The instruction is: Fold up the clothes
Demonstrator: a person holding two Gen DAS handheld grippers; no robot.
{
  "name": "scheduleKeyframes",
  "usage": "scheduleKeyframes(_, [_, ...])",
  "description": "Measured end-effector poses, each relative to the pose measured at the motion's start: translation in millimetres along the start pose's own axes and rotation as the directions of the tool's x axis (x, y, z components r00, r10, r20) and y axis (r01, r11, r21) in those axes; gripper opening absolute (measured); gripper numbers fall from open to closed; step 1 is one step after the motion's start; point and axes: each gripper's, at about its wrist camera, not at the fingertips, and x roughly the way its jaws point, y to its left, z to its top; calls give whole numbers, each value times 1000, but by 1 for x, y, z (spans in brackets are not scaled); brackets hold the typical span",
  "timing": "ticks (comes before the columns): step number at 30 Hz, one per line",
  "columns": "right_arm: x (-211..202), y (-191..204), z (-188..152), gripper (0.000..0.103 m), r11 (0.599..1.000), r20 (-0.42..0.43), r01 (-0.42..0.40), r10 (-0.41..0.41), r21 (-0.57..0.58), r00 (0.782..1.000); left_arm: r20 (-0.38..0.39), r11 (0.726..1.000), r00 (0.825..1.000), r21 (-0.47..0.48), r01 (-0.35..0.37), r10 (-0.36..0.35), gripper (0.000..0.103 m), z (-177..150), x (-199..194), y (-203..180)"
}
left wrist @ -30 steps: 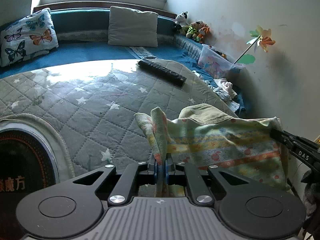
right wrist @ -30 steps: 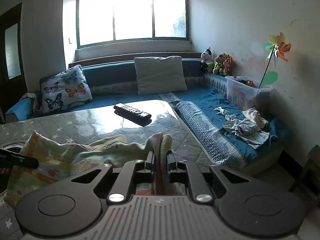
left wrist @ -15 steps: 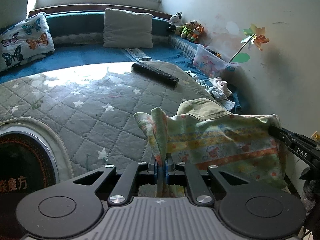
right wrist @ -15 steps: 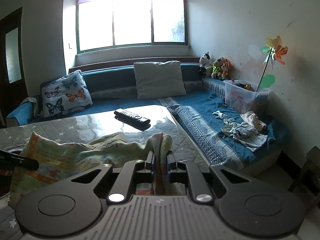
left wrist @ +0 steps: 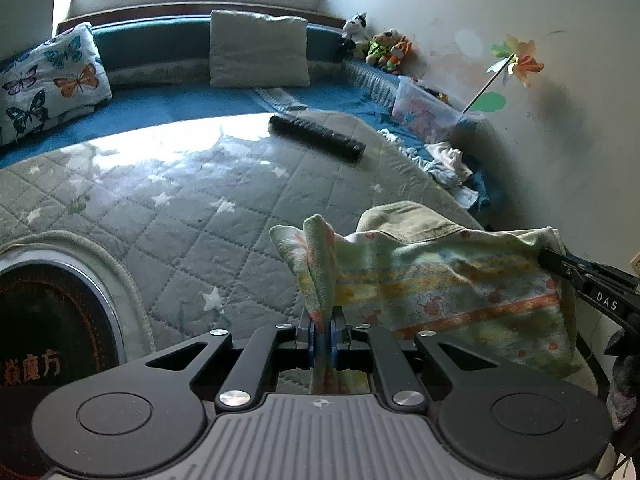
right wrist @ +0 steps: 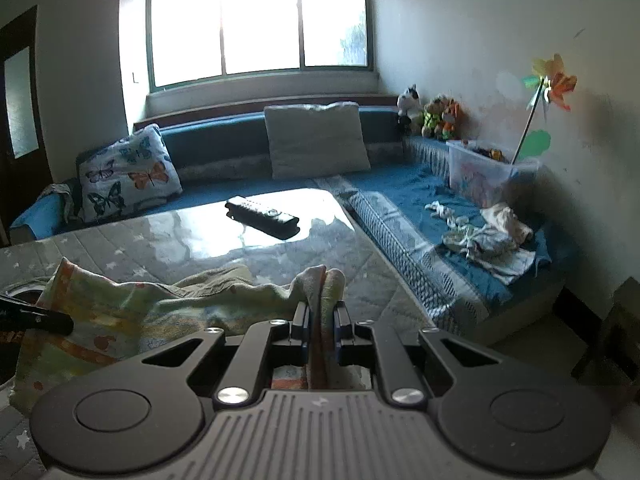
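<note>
Quilted grey cloth with white stars covers the surface (left wrist: 168,204) in front of me, and a round dark disc (left wrist: 44,328) with a metal rim is set into it at the far left. Behind it, on the blue couch (left wrist: 168,102), a butterfly cushion (left wrist: 48,80) leans at the left and a plain pale cushion (left wrist: 258,50) stands in the middle under the window.

My left gripper (left wrist: 321,330) is closed tight on one bunched corner of the garment (left wrist: 440,280), a soft pale-green piece printed with yellow and orange bands; the fabric stands up in a fold between the blue pads. From there the garment stretches to my right, held up above the near right corner of the surface, its top edge drawn fairly taut and an olive lining showing above it.

A black remote (left wrist: 316,138) lies farther back on the surface, well apart from the garment.

My right gripper (right wrist: 321,330) is clamped on the opposite corner, a similar fold of cloth sticking up between its fingers; in the left camera its tip shows at the garment's right edge.

On the right arm of the couch lie some crumpled pale clothes (right wrist: 488,236), then a clear plastic box (right wrist: 480,174), soft toys (right wrist: 436,116) in the corner, and a paper pinwheel (right wrist: 554,80) against the wall.
</note>
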Motion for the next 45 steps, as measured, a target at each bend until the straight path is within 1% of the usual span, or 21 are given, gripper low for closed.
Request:
scheduleKeyframes(5, [18,1,-4,11,1000,-36,8,-7,14,999,-23,1000,1000,-8,-19,19,9,-4,11,8])
scheduleKeyframes(7, [24,1,-6,11,1000,-50,12,-11,19,999,-32,1000,999,-11,-29,28,12,-6,15,12])
scheduleKeyframes(9, [29,0,-8,14,1000,-63,19,-18,24,998,-40,999,998,-12,-48,48,12,-8,18,15])
scheduleKeyframes(12, [33,-2,-10,17,999,-72,33,-30,32,997,-50,997,996,-25,-73,72,15,-10,20,21])
scheduleKeyframes(15, [32,-2,-11,18,999,-67,40,-38,35,997,-43,995,995,-34,-94,92,34,-11,18,25])
scheduleKeyframes(17, [30,0,-10,18,999,-63,36,-34,30,997,-38,995,995,-37,-96,95,37,-10,17,26])
scheduleKeyframes(19, [33,4,-9,19,999,-70,17,-15,30,997,-34,995,995,-39,-97,96,48,-10,16,27])
scheduleKeyframes(21, [38,10,-10,20,999,-85,-13,16,36,996,-31,994,994,-34,-102,101,52,-10,17,25])
scheduleKeyframes(23, [45,16,-11,24,998,-101,-42,47,43,994,-37,994,994,-30,-102,101,55,-11,19,24])
scheduleKeyframes(25, [54,23,-13,25,997,-112,-61,65,40,992,-40,994,993,-21,-108,107,60,-12,22,23])
scheduleKeyframes(26, [59,27,-13,25,997,-118,-68,72,38,990,-41,994,993,-16,-112,111,62,-13,23,22])
scheduleKeyframes(28, [68,34,-14,25,996,-130,-83,87,35,988,-41,993,992,-6,-116,115,70,-14,25,22])
scheduleKeyframes(31, [82,44,-14,26,995,-144,-95,98,27,985,-40,993,992,6,-116,116,76,-15,28,23])
scheduleKeyframes(32, [87,48,-14,28,995,-149,-96,99,23,984,-37,993,992,11,-117,118,77,-15,29,23])
scheduleKeyframes(33, [91,51,-15,32,995,-150,-94,96,21,984,-33,993,992,15,-119,120,82,-16,29,23])
scheduleKeyframes(34, [95,53,-15,33,996,-152,-92,94,20,984,-30,992,992,19,-122,122,87,-16,29,23])
scheduleKeyframes(35, [98,54,-15,33,996,-154,-89,91,22,984,-26,992,992,23,-124,125,90,-17,29,23])
scheduleKeyframes(37, [103,56,-16,36,996,-160,-84,88,28,983,-18,991,991,31,-129,129,100,-17,29,22])
scheduleKeyframes(39, [103,57,-16,38,996,-158,-84,87,27,984,-9,991,991,33,-133,133,103,-18,28,23])
scheduleKeyframes(41, [98,58,-16,41,996,-155,-89,91,26,984,-9,990,991,33,-134,134,103,-20,27,22])
scheduleKeyframes(45, [82,61,-20,42,994,-144,-108,108,7,984,-11,990,991,32,-135,135,103,-23,25,22])
